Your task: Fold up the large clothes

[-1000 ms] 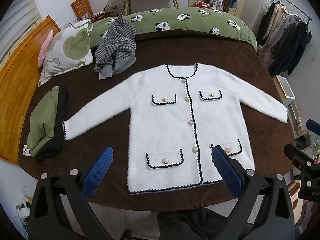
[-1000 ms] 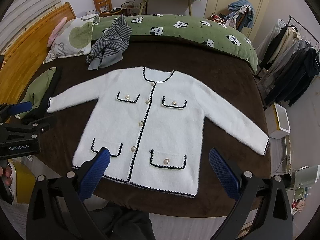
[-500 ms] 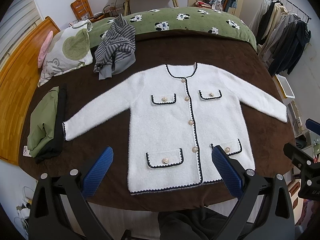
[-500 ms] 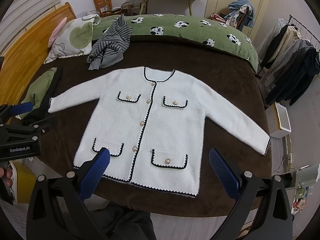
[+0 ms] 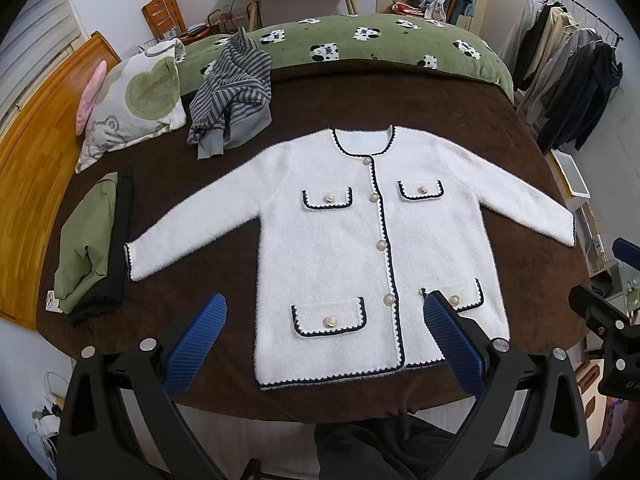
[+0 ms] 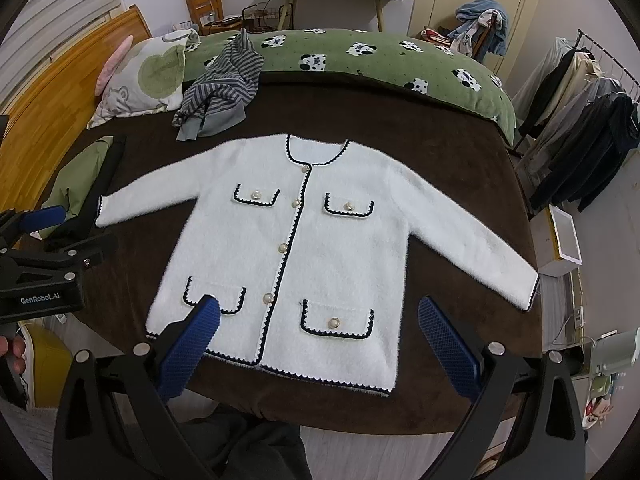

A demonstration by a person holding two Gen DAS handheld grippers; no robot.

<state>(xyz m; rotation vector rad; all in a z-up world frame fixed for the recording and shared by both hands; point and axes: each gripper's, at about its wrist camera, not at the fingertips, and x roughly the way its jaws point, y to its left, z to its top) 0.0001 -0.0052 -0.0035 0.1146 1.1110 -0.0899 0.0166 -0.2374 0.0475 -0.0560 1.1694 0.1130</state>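
A white fuzzy cardigan (image 5: pixel 352 240) with dark scalloped trim and pearl buttons lies flat, front up, sleeves spread, on a brown blanket (image 5: pixel 400 104); it also shows in the right wrist view (image 6: pixel 320 248). My left gripper (image 5: pixel 324 344) is open and empty, held above the near hem. My right gripper (image 6: pixel 320 344) is open and empty, also above the near hem. Each gripper shows at the edge of the other's view.
A folded green and black garment (image 5: pixel 92 248) lies at the left edge of the bed. A striped grey garment (image 5: pixel 232 96) and a pillow (image 5: pixel 132 100) lie at the far left. A green panda duvet (image 5: pixel 360 48) runs along the back. A clothes rack (image 5: pixel 572 80) stands at the right.
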